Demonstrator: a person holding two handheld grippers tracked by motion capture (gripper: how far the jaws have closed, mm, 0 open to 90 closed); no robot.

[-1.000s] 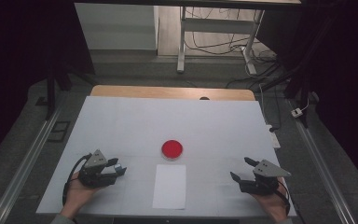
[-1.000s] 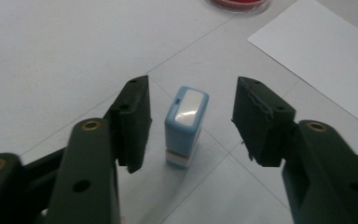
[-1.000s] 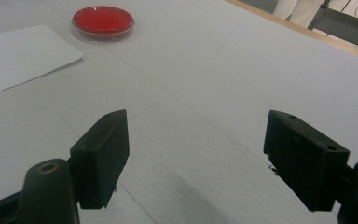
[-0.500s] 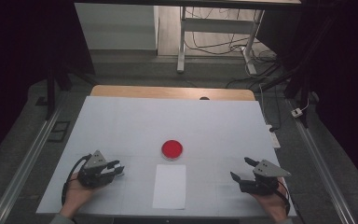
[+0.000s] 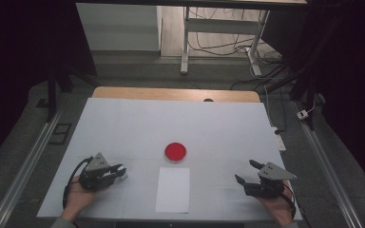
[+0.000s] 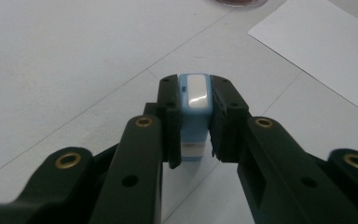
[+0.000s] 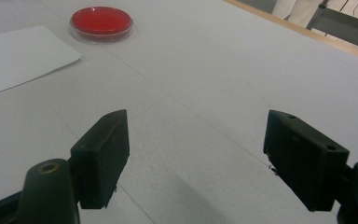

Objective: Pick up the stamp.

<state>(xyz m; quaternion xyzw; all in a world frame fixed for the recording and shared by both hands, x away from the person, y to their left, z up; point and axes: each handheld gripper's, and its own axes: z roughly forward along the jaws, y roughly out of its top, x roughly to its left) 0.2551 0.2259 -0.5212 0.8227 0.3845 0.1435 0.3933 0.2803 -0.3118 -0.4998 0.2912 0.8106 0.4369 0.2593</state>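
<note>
Near the front left corner of the tabletop (image 5: 123, 114), left gripper (image 6: 194, 116) jaws just closed onto the small blue-and-white block (image 6: 195, 109), now firmly pinched and probably ready for lifting, right gripper (image 7: 196, 154) wide open, holding nothing, near the front right corner.

A white-covered table (image 5: 123, 123) stands on grey floor (image 5: 138, 71) in a dim room, with a metal-legged stand (image 5: 186, 42) and loose cables (image 5: 218, 45) beyond.

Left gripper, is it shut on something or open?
Shut: the left gripper has just been closing, and its jaws now press both sides of a small blue and white block.
</note>
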